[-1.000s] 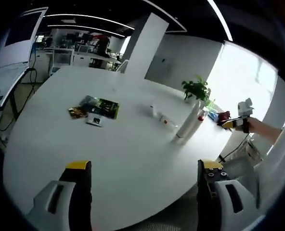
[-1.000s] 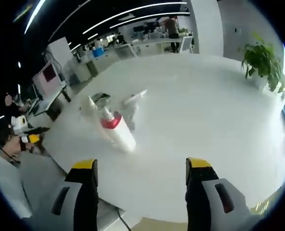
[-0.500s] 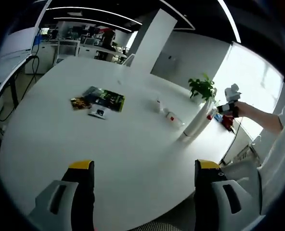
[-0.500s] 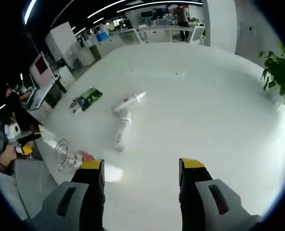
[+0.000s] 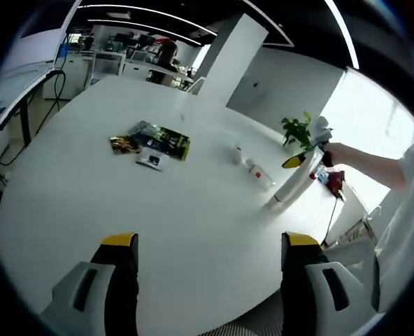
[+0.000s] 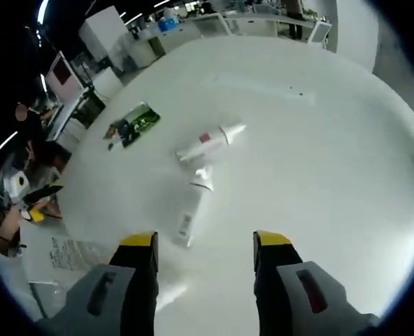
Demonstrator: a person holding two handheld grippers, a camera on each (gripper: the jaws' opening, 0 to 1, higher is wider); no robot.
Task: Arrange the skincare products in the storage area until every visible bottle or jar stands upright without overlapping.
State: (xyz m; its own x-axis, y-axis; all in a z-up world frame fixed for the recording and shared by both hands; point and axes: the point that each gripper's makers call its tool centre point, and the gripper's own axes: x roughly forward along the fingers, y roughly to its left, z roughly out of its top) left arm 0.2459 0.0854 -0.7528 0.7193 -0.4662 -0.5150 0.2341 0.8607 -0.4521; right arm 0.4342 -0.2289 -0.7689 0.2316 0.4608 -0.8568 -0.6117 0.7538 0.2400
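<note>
My left gripper (image 5: 207, 245) is open over the near part of the round white table (image 5: 88, 210), nothing between its jaws. Far right on the table a tall white bottle (image 5: 289, 187) rises, leaning in the picture. A white tube with a red label (image 5: 261, 175) lies beside it, and a small white bottle (image 5: 238, 154) stands just beyond. My right gripper (image 5: 306, 152) hovers at the tall bottle's top. In the right gripper view my right gripper (image 6: 205, 241) is open above a long white bottle (image 6: 193, 204); the red-labelled tube (image 6: 210, 142) lies past it.
Flat green and gold packets (image 5: 151, 143) lie mid-table, also seen as packets (image 6: 133, 124). A potted plant (image 5: 298, 129) and a red object (image 5: 335, 182) stand at the far right edge. Printed paper (image 6: 74, 252) lies beyond the table's left edge.
The right gripper has come in over the tall bottle's top in the left gripper view. The right gripper view now looks down more steeply, with the bottle close under the jaws.
</note>
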